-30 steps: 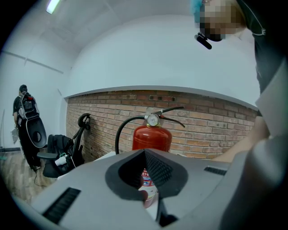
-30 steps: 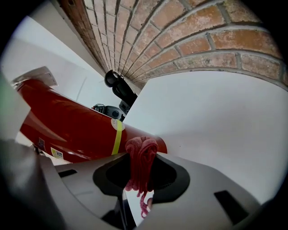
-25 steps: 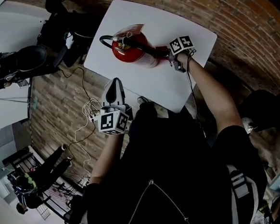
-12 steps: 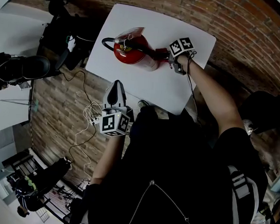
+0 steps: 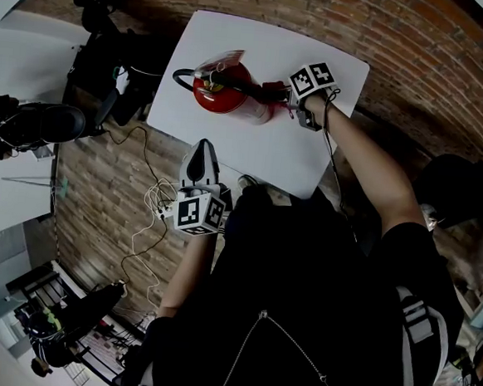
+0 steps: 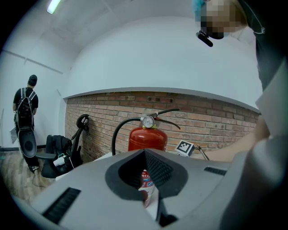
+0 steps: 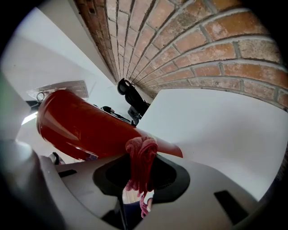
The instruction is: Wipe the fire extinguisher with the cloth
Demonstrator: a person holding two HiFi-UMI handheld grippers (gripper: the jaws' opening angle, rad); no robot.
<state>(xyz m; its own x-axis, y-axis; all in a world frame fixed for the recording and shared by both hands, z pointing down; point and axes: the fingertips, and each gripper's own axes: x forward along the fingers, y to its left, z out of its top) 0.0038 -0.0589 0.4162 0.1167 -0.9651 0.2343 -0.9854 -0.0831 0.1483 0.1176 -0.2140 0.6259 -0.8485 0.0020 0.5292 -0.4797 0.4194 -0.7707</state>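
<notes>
Wiping looks to be under way, though nothing in these views shows how much of the red surface has already been covered. The fire extinguisher (image 5: 218, 93) stands upright on the white table (image 5: 307, 147), toward its far left part, with its black hose curving off to one side and its gauge and lever on top. The right gripper (image 5: 286, 98) reaches across the table to it. Its jaws are closed on a bunched red cloth (image 7: 141, 158), and the wad sticks out past the jaw tips and presses against the side of the cylinder that faces the person's right.

The left gripper (image 5: 200, 153) takes no part. It hangs off the near edge of the table, close to the person's body and well apart from the extinguisher, pointing toward it. Its jaws are together with nothing between them. Only the extinguisher's label shows through the small gap in their pads.

My reading is that one flank of the body is being worked now. The side facing away from the cloth, the shoulder, the valve and the hose have no cloth near them, so most of the job probably remains. Reaching those parts would call for moving the cloth round the cylinder or turning the extinguisher, and the idle left gripper could steady it.
</notes>
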